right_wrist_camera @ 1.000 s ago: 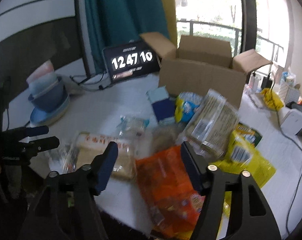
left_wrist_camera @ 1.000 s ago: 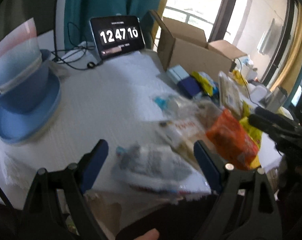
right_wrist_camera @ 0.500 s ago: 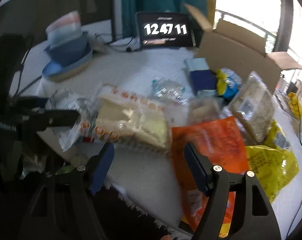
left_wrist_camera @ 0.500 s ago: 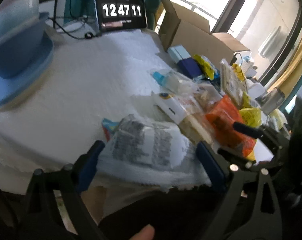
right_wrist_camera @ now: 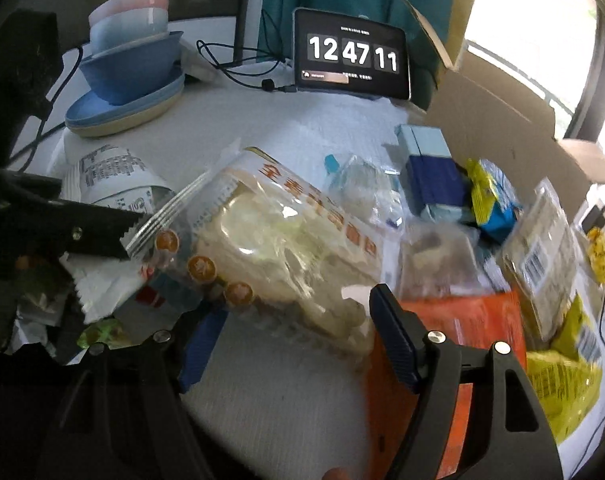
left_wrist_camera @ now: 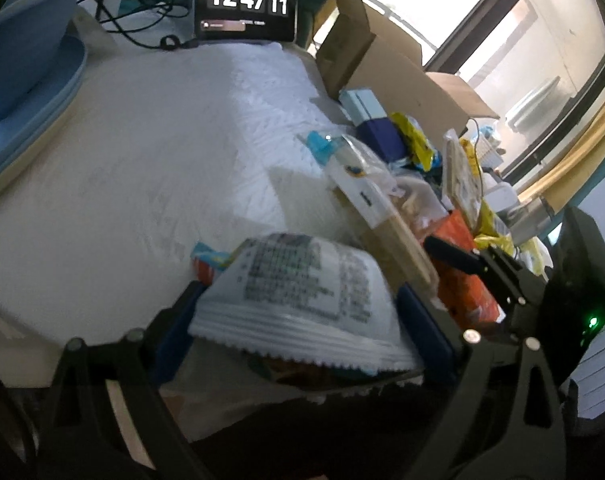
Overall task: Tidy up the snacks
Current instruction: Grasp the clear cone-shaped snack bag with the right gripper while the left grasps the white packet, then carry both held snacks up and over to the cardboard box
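The left tool (left_wrist_camera: 298, 312), jaws apart, straddles the white packet (left_wrist_camera: 298, 280) at 6 o'clock; closing comes next. The right tool (right_wrist_camera: 298, 340) gapes around the bread bag (right_wrist_camera: 286, 240).

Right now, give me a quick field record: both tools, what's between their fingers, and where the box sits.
left tool: open, straddling the white printed packet at the table's near edge
right tool: open, around the clear bread bag
orange bag: flat, beside right tool
cardboard box: open, far right, behind the snack pile
clock tablet: upright at back
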The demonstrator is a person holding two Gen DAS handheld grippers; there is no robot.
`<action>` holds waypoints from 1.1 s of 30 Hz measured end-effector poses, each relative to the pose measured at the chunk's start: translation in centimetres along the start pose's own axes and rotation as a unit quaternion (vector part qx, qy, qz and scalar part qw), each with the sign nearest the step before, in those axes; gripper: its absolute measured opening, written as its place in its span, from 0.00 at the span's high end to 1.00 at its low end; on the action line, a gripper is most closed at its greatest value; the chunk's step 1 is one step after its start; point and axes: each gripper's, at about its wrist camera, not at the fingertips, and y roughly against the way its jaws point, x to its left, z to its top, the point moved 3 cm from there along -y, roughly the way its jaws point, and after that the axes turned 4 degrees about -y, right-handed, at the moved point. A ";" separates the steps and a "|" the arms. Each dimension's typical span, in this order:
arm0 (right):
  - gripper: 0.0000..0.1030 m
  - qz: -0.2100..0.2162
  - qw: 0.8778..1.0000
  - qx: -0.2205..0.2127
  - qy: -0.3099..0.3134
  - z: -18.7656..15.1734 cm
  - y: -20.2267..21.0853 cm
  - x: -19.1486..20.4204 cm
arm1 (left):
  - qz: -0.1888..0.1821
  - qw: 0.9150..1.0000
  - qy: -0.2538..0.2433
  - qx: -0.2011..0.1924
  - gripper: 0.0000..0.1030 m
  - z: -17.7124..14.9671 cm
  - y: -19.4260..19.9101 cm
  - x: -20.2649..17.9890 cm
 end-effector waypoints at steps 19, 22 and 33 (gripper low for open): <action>0.76 0.081 0.984 -0.095 -0.128 4.2 2.6 -6.9 | 0.028 0.998 -0.038 0.033 0.08 2.1 -2.3 -0.7; 0.77 0.092 0.981 -0.116 -0.124 4.6 3.8 -7.2 | 0.026 0.999 -0.033 0.032 0.12 1.9 -2.2 -0.4; 0.77 0.093 0.974 -0.165 -0.121 6.1 7.1 -9.4 | 0.037 0.999 -0.034 -0.007 0.29 2.7 -0.6 -1.9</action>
